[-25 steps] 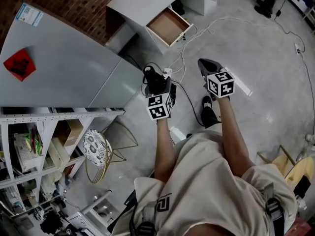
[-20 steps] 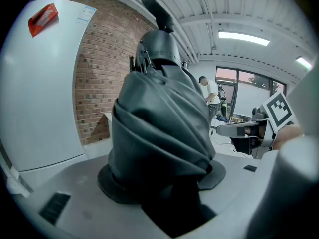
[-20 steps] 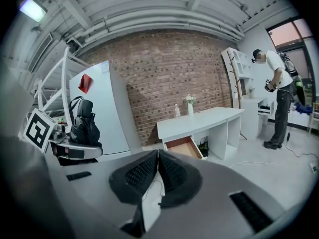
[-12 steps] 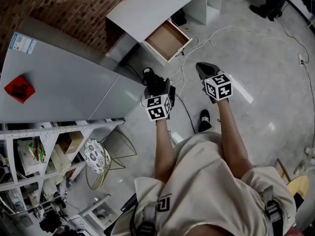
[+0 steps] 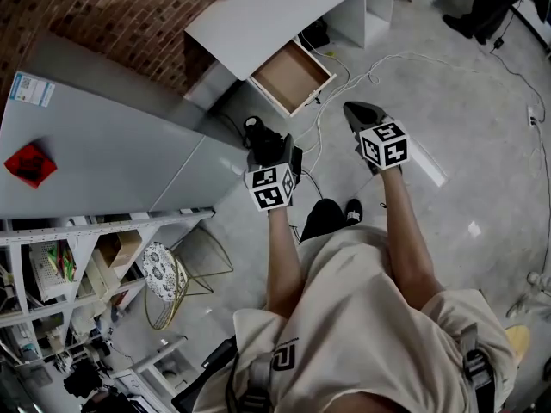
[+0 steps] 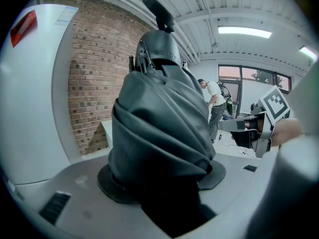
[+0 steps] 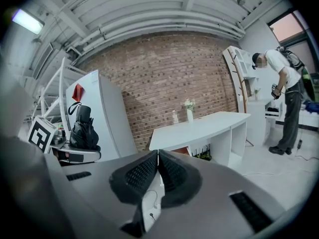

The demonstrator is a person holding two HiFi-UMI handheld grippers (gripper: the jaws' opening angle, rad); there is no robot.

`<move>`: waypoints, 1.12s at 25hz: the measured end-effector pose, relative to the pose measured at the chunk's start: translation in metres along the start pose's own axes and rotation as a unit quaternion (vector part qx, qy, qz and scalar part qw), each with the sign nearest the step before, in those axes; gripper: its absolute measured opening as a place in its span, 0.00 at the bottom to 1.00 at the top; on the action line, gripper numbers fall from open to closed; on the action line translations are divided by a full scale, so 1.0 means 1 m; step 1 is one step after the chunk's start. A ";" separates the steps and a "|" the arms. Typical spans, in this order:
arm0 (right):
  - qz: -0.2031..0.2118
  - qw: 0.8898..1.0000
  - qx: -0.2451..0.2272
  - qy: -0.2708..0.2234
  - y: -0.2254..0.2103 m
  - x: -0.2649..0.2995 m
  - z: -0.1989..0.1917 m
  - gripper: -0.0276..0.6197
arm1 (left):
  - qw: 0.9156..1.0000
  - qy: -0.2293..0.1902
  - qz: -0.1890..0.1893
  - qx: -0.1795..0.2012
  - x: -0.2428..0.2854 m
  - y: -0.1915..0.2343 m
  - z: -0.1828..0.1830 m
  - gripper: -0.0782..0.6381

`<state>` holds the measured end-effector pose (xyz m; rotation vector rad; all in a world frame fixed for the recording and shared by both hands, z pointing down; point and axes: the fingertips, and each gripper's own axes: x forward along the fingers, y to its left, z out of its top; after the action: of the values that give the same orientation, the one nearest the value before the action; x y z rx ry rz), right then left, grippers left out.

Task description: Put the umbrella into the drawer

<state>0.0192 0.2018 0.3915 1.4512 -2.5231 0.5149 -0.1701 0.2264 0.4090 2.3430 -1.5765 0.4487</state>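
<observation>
Holding folded umbrella (image 5: 256,134) in left claw (image 5: 269,155) at frame centre, right claw (image 5: 357,114) closed, empty, beside it; upper centre, open drawer (image 5: 291,77) jutting past desk (image 5: 275,11) edge, floor (image 5: 448,101) room between

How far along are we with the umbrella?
Done: the drawer is open and the umbrella is picked up. In hand: the left gripper grips it; the right gripper is shut, empty. Left: reach the drawer, put the umbrella in.
</observation>
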 end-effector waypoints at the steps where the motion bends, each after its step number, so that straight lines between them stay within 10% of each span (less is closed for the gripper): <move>1: -0.001 1.000 0.002 0.003 -0.001 0.001 -0.003 0.15 | 1.000 0.003 0.002 0.000 0.000 0.002 -0.002 0.45; 28: 0.017 0.996 0.021 0.084 -0.085 0.156 -0.002 0.15 | 0.997 0.074 -0.014 -0.018 0.172 0.060 0.017 0.46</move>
<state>0.0143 0.0387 0.4622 1.3210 -2.4229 0.6691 -0.1634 0.0529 0.4668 2.2475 -1.4694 0.5691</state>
